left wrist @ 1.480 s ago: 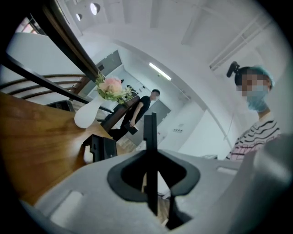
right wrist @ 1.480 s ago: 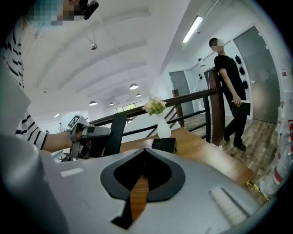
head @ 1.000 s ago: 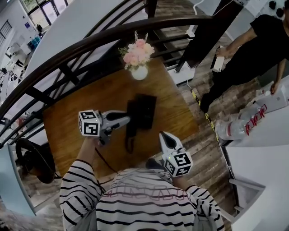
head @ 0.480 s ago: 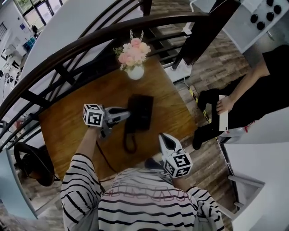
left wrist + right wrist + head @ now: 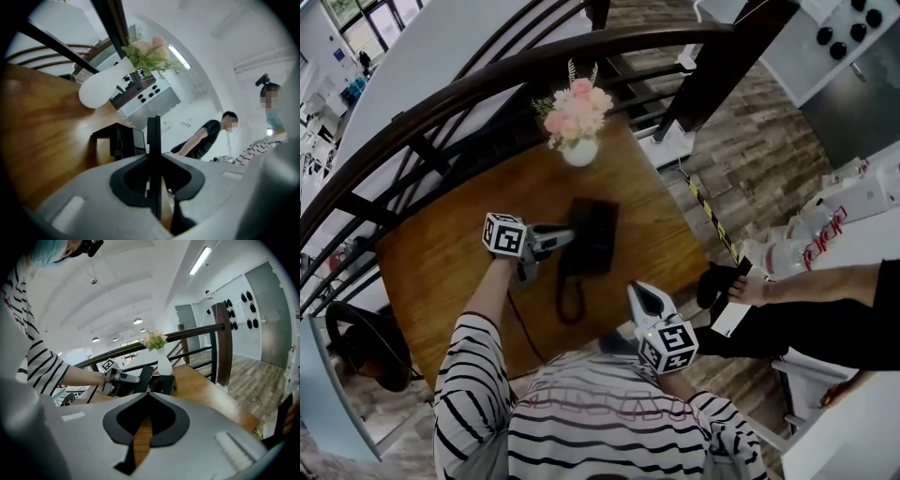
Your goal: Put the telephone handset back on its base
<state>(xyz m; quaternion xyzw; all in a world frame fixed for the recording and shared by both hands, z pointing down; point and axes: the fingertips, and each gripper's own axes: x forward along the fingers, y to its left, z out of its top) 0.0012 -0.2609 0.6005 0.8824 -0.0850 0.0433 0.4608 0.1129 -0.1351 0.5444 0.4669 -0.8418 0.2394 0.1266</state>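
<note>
Gripping the slim black telephone handset (image 5: 570, 267) just beside its black rectangular base (image 5: 598, 234) is the left gripper (image 5: 567, 236); the right gripper (image 5: 639, 289) is closed, empty.

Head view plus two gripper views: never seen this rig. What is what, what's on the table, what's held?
There is no robot here. A person holds a two-jaw gripper in each hand, and the marker cubes are part of the grippers. The head view comes from a camera on the person's head, looking steeply down. Each gripper view looks along that gripper's own jaws. On the wooden table are a black telephone base, its cord and a vase of pink flowers. The left gripper is shut on the handset, at the base's left side. I cannot tell whether the handset rests there yet. The right gripper is shut and empty, near the person's body.
</note>
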